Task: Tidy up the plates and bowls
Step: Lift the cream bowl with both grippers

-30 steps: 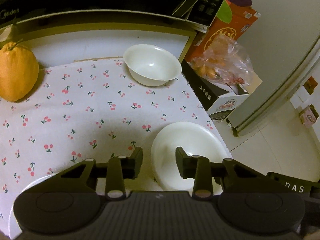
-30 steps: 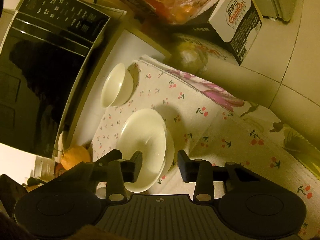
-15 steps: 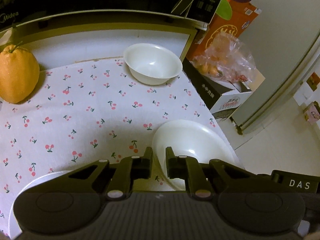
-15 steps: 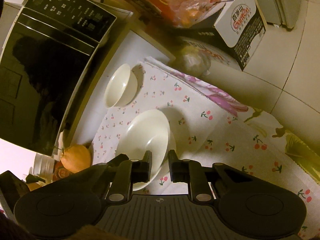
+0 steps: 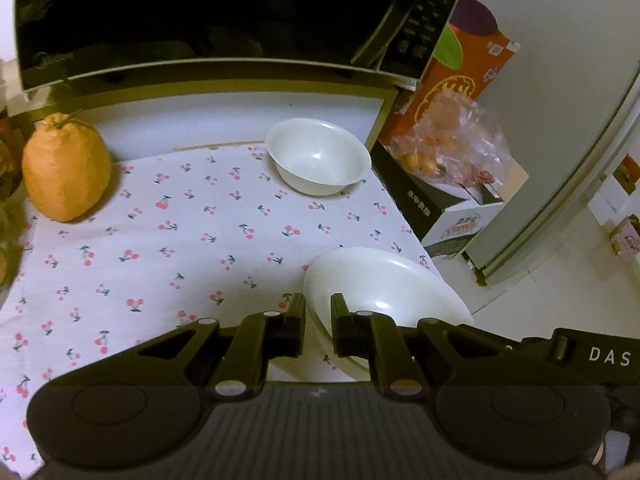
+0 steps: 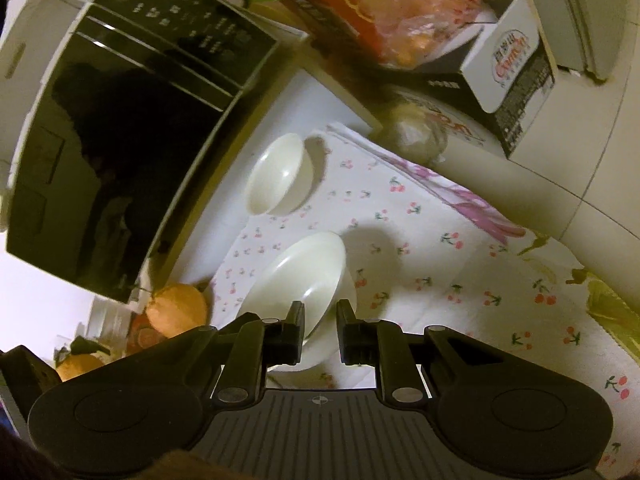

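Both tools closed since; plate (image 5: 384, 284) rim between each, seemingly lifted.

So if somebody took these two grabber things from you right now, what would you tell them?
Left gripper: fingers shut on the near rim of the wide white shallow bowl.
Right gripper: fingers shut on the same bowl's rim, from another side.
That bowl is tilted, one edge off the cherry-print cloth.
The small white deep bowl stands alone by the black microwave.
Done: both grips.
Left: probably stack the bowls.
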Demonstrator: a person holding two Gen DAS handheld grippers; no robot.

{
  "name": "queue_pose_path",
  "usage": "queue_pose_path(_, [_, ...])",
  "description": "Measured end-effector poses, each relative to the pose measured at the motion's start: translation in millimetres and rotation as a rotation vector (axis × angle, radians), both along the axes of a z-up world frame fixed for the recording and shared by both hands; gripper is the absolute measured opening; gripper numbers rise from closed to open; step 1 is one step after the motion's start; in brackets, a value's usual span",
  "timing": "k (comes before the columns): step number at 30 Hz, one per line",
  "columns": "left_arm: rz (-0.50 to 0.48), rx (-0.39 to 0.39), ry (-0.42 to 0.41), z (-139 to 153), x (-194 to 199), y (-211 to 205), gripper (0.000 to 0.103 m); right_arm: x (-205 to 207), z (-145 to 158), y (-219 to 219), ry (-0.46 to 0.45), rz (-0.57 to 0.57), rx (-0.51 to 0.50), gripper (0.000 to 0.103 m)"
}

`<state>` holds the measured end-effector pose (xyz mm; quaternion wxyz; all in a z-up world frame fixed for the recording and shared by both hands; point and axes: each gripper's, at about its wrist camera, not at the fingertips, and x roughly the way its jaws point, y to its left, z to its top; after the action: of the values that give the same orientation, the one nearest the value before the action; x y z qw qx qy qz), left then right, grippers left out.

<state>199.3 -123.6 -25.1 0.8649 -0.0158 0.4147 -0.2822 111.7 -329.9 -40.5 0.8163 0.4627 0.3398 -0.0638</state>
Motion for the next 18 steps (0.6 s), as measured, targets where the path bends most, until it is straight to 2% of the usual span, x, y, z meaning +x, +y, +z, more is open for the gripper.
queue_pose_path(18, [0.122, -0.093, -0.044, 31, -36, 69, 0.012, -8, 43, 46, -0.084, 0.162, -0.036, 0.017])
